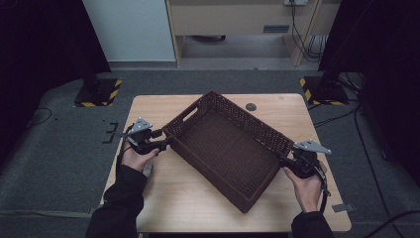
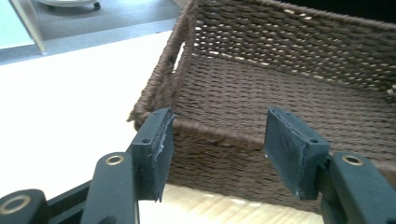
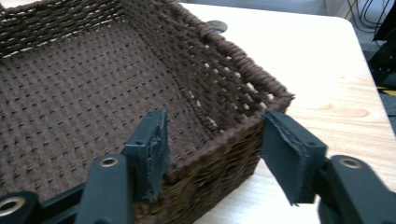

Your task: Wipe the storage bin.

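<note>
A pale wooden surface carries a dark brown woven basket, set askew at its middle. The left gripper stands at the basket's near-left end wall, its jaws apart around the rim. The right gripper is at the basket's right corner, jaws spread around the rim, not pressing.

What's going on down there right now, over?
Left gripper open at basket end. Right gripper open, straddling opposite wall. Basket empty, skewed on table. Nothing in the way.
</note>
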`<state>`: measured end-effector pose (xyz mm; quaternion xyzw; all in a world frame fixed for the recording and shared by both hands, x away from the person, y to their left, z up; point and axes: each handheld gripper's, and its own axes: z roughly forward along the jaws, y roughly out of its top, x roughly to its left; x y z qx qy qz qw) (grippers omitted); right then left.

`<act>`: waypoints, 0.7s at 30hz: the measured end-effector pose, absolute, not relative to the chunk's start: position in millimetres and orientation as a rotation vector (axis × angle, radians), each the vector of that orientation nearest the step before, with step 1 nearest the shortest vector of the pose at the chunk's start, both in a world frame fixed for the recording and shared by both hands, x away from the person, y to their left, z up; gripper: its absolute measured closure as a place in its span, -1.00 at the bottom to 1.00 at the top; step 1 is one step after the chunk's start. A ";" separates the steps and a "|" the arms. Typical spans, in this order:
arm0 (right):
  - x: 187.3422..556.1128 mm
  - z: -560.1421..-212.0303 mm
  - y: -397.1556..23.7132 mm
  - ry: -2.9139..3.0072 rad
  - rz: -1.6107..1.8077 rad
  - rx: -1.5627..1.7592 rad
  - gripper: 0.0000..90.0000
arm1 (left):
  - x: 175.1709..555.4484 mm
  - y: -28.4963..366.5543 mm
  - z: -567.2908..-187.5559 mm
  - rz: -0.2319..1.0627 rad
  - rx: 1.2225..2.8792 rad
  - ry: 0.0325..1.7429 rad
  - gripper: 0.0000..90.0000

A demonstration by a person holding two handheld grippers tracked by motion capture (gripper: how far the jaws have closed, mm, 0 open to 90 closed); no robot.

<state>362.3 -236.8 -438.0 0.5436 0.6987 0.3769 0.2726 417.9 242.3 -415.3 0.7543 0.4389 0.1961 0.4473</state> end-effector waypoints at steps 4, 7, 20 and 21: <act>364.5 -438.1 -236.4 1.883 0.996 1.469 0.08 | 428.6 244.1 -418.7 0.494 1.880 1.101 -0.10; 369.0 -438.9 -238.4 1.882 0.993 1.458 0.11 | 438.0 245.4 -421.2 0.485 1.882 1.111 -0.09; 363.1 -435.6 -238.0 1.896 1.046 1.419 -0.11 | 449.1 246.9 -430.2 0.465 1.934 1.131 0.21; 361.6 -435.5 -237.3 1.904 1.042 1.419 -0.10 | 446.7 247.2 -430.2 0.462 1.933 1.129 0.21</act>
